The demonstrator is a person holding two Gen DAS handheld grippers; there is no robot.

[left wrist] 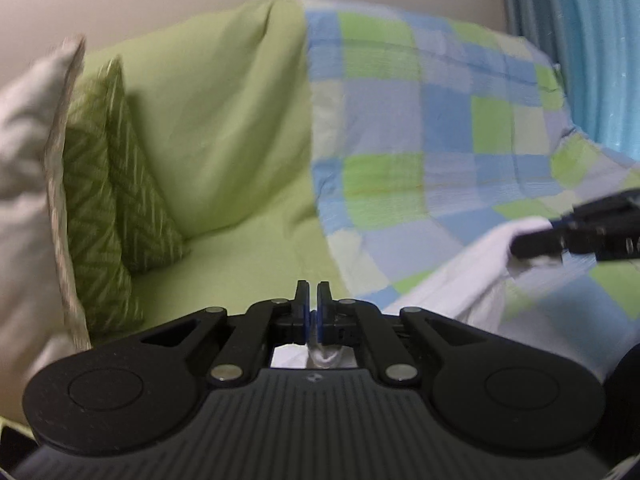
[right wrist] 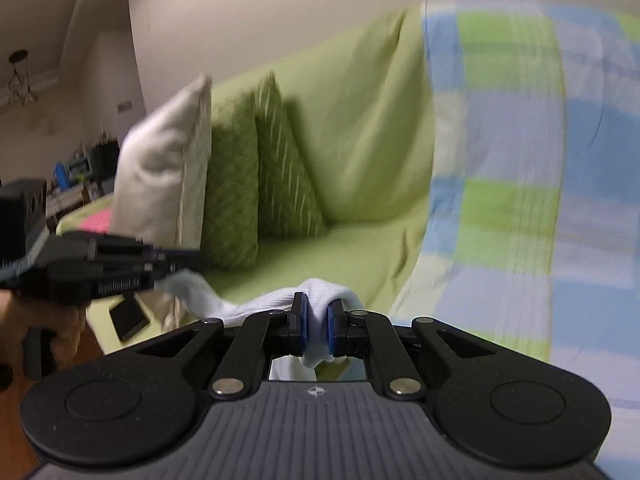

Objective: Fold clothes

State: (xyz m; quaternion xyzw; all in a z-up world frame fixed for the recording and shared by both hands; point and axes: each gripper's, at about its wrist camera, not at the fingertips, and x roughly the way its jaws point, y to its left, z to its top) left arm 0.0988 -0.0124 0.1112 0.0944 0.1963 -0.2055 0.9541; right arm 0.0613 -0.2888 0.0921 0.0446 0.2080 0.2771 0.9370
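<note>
Green sofa (right wrist: 360,240), seemingly soft white garment (right wrist: 320,292)

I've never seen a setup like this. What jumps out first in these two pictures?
Two black handheld grippers, left gripper and right gripper, each pinch a white garment stretched between them, above a lime-green sofa. A blue-and-green checked blanket drapes the sofa's right side. At its left end stand patterned green cushions beside a cream pillow.

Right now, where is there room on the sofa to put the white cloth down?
The bare green seat between the patterned green cushions and the checked blanket looks free. The left end is crowded with cushions, including a white one.
</note>
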